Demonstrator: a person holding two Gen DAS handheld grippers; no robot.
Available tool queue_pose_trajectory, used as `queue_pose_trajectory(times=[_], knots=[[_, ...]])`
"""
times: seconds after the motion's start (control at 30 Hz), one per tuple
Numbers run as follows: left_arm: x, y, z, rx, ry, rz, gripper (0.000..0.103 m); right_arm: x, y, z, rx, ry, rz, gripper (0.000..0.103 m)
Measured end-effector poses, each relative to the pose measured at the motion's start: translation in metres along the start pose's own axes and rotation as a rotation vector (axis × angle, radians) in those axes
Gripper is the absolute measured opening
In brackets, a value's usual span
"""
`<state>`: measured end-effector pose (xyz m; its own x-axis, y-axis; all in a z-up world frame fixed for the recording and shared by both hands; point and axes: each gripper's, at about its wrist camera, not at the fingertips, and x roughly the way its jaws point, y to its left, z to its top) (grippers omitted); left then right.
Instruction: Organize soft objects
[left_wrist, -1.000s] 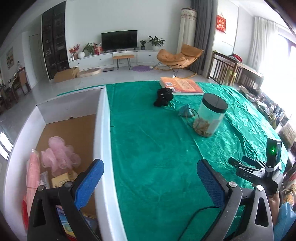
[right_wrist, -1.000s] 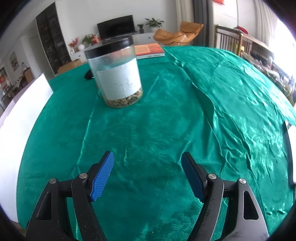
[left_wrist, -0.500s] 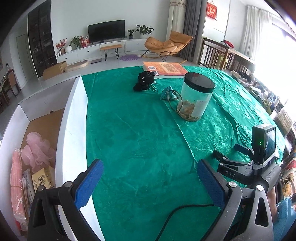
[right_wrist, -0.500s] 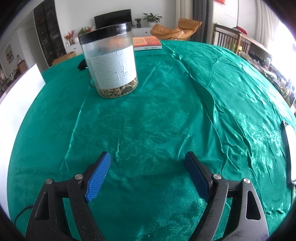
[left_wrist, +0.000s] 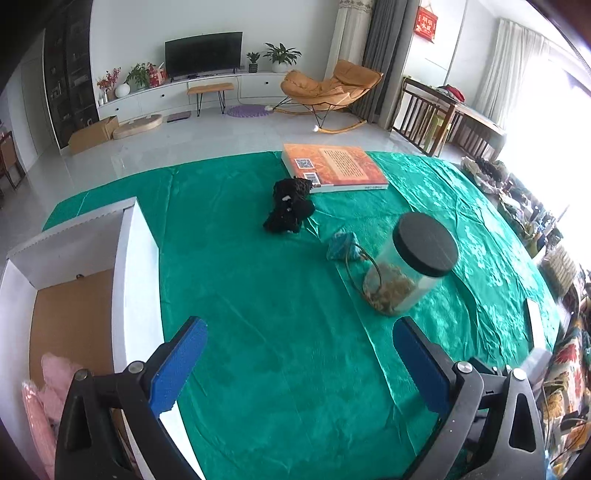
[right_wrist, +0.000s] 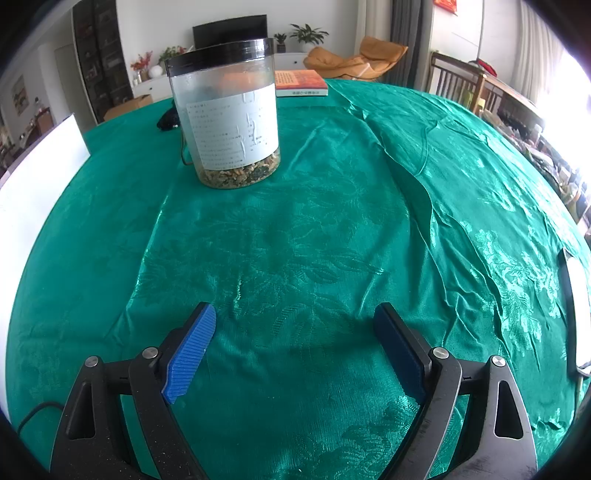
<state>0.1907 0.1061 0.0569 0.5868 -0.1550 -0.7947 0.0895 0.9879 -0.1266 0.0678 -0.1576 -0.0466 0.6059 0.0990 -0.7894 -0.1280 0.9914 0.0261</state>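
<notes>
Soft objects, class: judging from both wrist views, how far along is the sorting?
Done: pink soft items lie in the white box. In hand: nothing; left gripper and right gripper are open, the right's jaws just widened. Left: black plush and teal pouch on the cloth.

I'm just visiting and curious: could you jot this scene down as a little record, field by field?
Surface: green tablecloth
Bin: white box, left edge, pink soft items inside
Soft things out: black plush toy, small teal pouch
Other: jar with black lid, orange book
Left gripper: open, empty
Right gripper: open, empty, jaws just widened
</notes>
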Motion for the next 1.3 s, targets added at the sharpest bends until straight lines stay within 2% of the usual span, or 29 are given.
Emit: queue_pose_trajectory(times=[0.17,0.37,0.53,0.63,0.73,0.8,0.83,0.87,0.9,0.97,1.1,1.3], knots=[[0.050,0.006,0.057,-0.030,0.001,0.000,0.100,0.000,0.000,0.000,0.000,0.000,0.002,0.090],[0.132,-0.003,0.099,-0.020,0.049,0.038,0.098,-0.001,0.001,0.001,-0.002,0.002,0.005,0.092],[0.191,-0.002,0.122,-0.068,0.051,0.077,0.098,0.000,0.002,0.002,-0.006,0.005,0.011,0.094],[0.223,-0.003,0.129,-0.049,0.078,0.128,0.097,0.000,0.002,0.002,-0.007,0.006,0.012,0.094],[0.248,0.000,0.130,-0.048,0.099,0.199,0.098,0.000,0.002,0.002,-0.007,0.006,0.012,0.094],[0.258,0.006,0.126,-0.074,0.109,0.196,0.097,0.000,0.003,0.002,-0.007,0.006,0.012,0.095],[0.260,0.009,0.124,-0.086,0.111,0.174,0.088,0.000,0.003,0.002,-0.007,0.006,0.012,0.095],[0.261,0.011,0.121,-0.092,0.117,0.152,0.051,0.000,0.003,0.002,-0.007,0.006,0.011,0.095],[0.263,0.013,0.118,-0.095,0.139,0.134,0.035,0.000,0.003,0.002,-0.006,0.006,0.011,0.095],[0.252,0.014,0.115,-0.080,0.121,0.144,0.032,0.000,0.003,0.002,-0.006,0.006,0.011,0.095],[0.207,0.023,0.092,-0.095,0.126,0.098,0.031,0.000,0.002,0.002,-0.006,0.006,0.011,0.095],[0.122,0.025,0.004,-0.072,0.213,0.051,0.032,0.000,0.002,0.003,-0.007,0.006,0.012,0.095]])
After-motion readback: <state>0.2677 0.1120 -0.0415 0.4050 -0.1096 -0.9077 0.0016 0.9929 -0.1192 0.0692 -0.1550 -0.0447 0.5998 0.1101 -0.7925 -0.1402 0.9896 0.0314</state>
